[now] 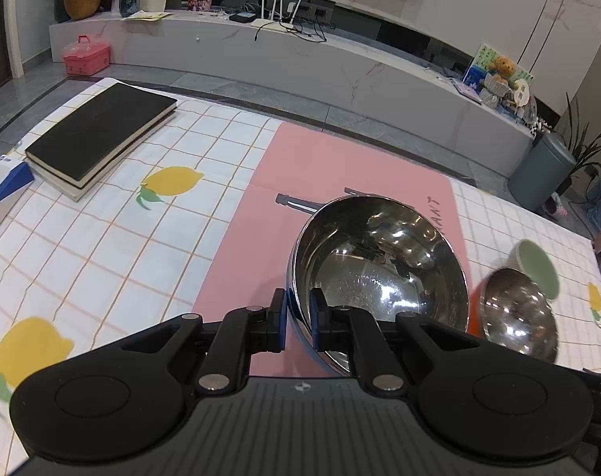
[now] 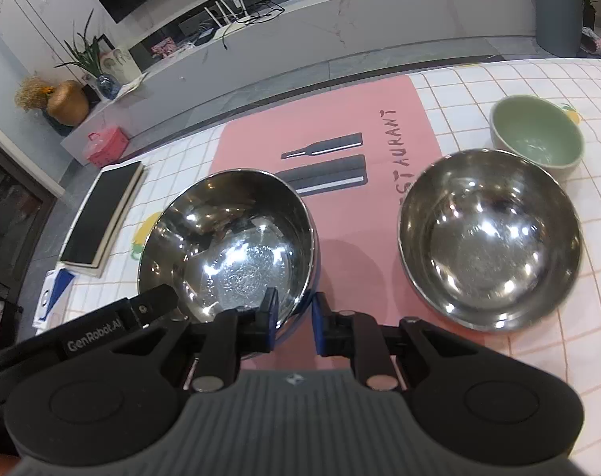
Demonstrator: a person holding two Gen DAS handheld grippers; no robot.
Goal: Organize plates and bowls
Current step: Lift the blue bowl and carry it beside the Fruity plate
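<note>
Both hand-held grippers were clamped onto the same steel bowl. In the left wrist view the left hand-held gripper [image 1: 299,319] was seen pinching the near rim of the bowl [image 1: 380,273], one pad outside the wall and one inside, low and centre in the frame. In the right wrist view the right hand-held gripper [image 2: 294,323] was clenched on the bowl's [image 2: 229,246] near-right rim, again a pad on each side, with the left gripper's black body showing at the lower left, on the bowl's near-left edge.

The bowl was held over the pink mat [image 2: 332,119] on the tabletop [image 2: 519,357]; whether it was fully lifted off couldn't be told for sure.

The relation that matters: a second steel bowl [image 2: 489,238] was sitting to the right of the held one, clearly apart, straddling the mat's right edge, and a green bowl [image 2: 536,137] was right behind it in the upper right, touching or nearly so. So any nesting move would probably go rightward, and the right hand-held gripper was the nearer one to that target. The bowl is round, so no long axis to worry about.
</note>
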